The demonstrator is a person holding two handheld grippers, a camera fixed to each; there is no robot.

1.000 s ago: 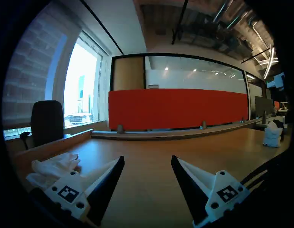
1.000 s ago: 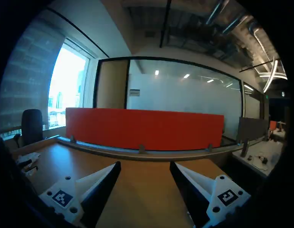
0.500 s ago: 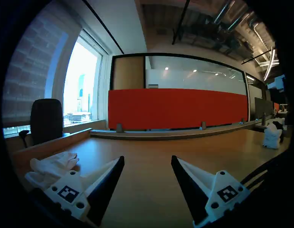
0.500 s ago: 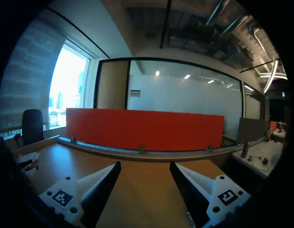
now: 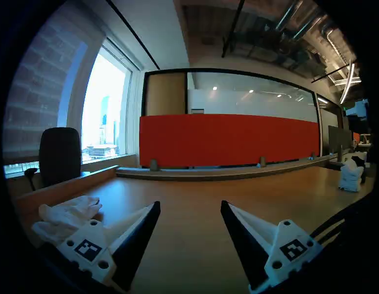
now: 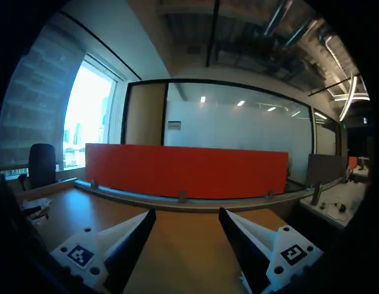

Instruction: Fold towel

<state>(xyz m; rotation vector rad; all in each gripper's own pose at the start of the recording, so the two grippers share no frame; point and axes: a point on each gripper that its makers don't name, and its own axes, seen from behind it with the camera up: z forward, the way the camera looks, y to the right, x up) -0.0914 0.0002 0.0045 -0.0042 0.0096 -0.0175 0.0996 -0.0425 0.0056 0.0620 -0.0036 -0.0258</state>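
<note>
Presently, left gripper (image 5: pixel 190 202) unmoved and right gripper (image 6: pixel 187 210) tipped slightly upward since earlier, both with fingers spread and empty over the counter (image 5: pixel 189 188); crumpled white towel (image 5: pixel 67 211) near its left edge, black chair (image 5: pixel 59 156) beyond, red partition (image 5: pixel 228 139) along its far edge.

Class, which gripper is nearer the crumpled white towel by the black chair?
Left. The left gripper sits just beside the towel; the right gripper is farther off.
</note>
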